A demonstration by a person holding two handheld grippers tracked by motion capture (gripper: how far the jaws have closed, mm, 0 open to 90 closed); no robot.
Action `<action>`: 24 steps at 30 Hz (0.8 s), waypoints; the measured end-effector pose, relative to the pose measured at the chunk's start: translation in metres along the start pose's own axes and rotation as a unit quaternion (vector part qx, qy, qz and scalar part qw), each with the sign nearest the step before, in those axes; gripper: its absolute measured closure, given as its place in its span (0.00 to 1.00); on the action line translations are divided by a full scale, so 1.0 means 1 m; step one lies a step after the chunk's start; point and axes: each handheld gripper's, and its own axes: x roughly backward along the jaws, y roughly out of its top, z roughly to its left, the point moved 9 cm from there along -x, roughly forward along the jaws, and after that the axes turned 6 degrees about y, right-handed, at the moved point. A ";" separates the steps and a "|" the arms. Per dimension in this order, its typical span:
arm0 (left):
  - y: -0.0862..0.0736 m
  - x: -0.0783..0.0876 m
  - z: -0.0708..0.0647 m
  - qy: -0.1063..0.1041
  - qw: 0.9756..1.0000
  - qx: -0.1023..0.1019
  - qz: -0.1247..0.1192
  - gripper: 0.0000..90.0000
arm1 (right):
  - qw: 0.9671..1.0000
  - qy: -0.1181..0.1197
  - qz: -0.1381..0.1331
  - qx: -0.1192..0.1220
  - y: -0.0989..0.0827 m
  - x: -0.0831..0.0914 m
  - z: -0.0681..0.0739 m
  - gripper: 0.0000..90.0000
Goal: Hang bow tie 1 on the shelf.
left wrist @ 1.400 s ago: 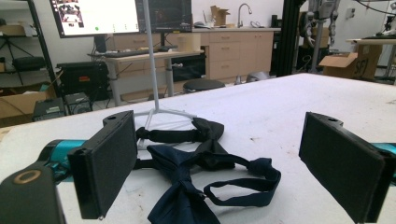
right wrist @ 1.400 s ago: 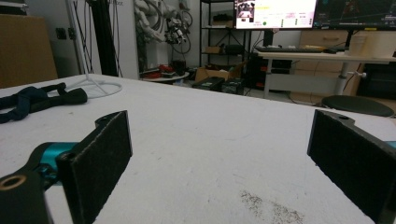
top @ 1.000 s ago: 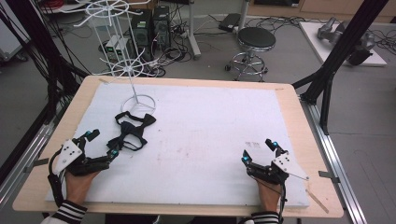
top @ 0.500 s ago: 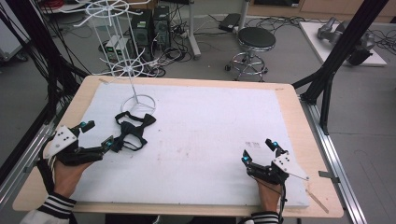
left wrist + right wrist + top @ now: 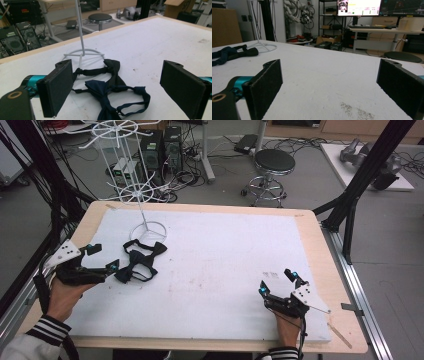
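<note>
From our seat at six o'clock, our right gripper (image 5: 279, 283) rests low at about five o'clock on the white foam mat (image 5: 225, 250) that covers the pale wooden table (image 5: 320, 245). Its jaws stand wide apart with nothing between them, and in the right gripper view we see bare mat ahead of the black pads (image 5: 265, 82).

At about eight o'clock our left gripper (image 5: 102, 257) hovers with its jaws likewise spread and empty, aimed at the soft fabric bow ties lying just beyond its tips. The nearer one is a dark navy bow tie with a looped strap (image 5: 107, 93), flat on the mat and framed between the jaws in the left gripper view. Touching it on the far side lies a black bow tie (image 5: 113, 66), whose strap runs up to the ring base of the white wire display stand (image 5: 137, 195) at about ten o'clock.

We judge that we are in the approach, before any grasp. Next we would lower the left gripper over the navy tie's knot, keep clear of the black tie tangled beside it, and close gently so only one tie lifts.
</note>
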 end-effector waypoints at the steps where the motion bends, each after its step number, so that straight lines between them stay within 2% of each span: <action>1: 0.000 -0.001 0.001 -0.001 1.000 -0.003 0.005 0.13 | 1.000 0.000 0.000 -0.001 0.000 0.000 0.000 0.06; 6: -0.003 -0.009 0.004 -0.012 0.999 -0.010 0.046 0.14 | 1.000 0.001 0.000 -0.003 0.000 0.000 0.000 0.06; 14: -0.007 -0.026 0.010 -0.011 0.996 -0.012 0.092 0.14 | 1.000 0.000 0.000 -0.004 0.000 0.000 0.000 0.06; 18: -0.010 -0.033 0.012 -0.014 0.992 -0.017 0.121 0.14 | 1.000 0.000 0.001 -0.004 0.000 0.000 0.000 0.06; 19: -0.012 -0.036 0.013 -0.014 0.991 -0.022 0.134 0.14 | 1.000 0.000 0.001 -0.004 0.000 0.000 0.000 0.06; 20: -0.012 -0.036 0.013 -0.014 0.991 -0.022 0.134 0.15 | 1.000 0.001 0.001 -0.003 0.000 0.000 0.000 0.06; 23: -0.015 -0.041 0.012 -0.021 0.988 -0.022 0.154 0.15 | 1.000 0.000 0.001 -0.004 0.000 0.000 0.000 0.06; 24: -0.018 -0.043 0.013 -0.021 0.985 -0.022 0.171 0.15 | 1.000 0.000 0.001 -0.003 0.000 0.000 0.000 0.06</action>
